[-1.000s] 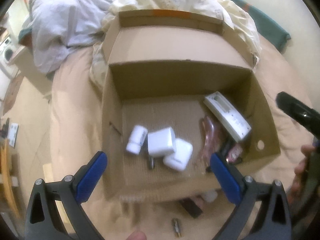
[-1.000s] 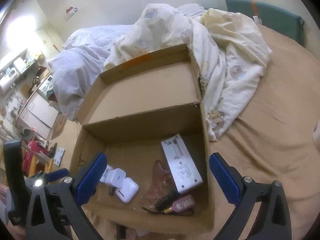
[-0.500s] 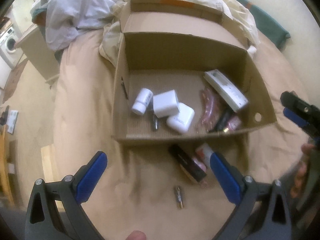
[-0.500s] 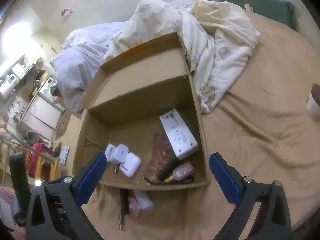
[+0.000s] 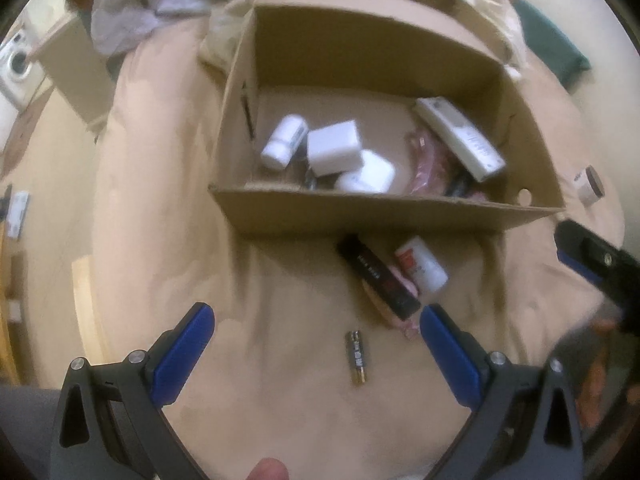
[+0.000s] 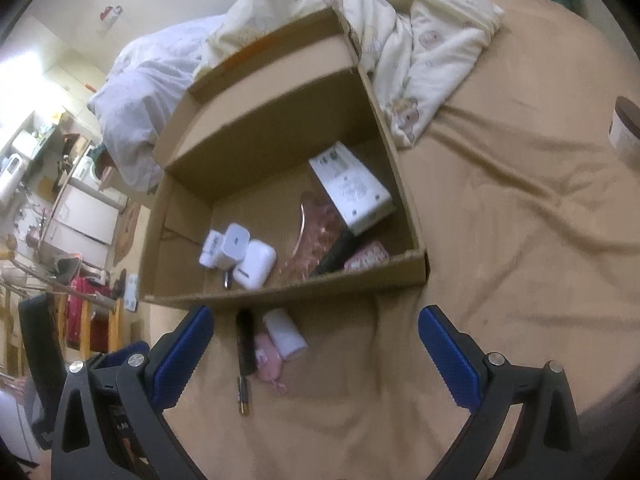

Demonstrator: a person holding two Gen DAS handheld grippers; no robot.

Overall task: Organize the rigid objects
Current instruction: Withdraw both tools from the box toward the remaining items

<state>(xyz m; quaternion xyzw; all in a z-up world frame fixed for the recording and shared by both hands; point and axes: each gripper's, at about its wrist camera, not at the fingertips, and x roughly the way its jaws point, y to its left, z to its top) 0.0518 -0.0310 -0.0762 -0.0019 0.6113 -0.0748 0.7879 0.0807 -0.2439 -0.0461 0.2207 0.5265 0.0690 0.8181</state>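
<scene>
A: Why are we holding both grippers' jaws wide, gripping nothing?

B: We're hovering the left gripper point(image 5: 316, 344) over the battery point(image 5: 356, 357) lying outside the cardboard box point(image 5: 360, 212), readying a pickup.

Tan-sheeted bed point(image 6: 500, 240), with a cardboard box point(image 5: 384, 210) resting on it. Just before the box: black bar point(image 5: 378, 278), white bottle point(image 5: 422, 266), pink item point(image 6: 268, 356), battery point(image 5: 357, 356). Behind the box: cream blanket point(image 6: 420, 36), white duvet point(image 6: 144, 92). Right of the box, well apart: brown-lidded jar point(image 6: 626, 130).
</scene>
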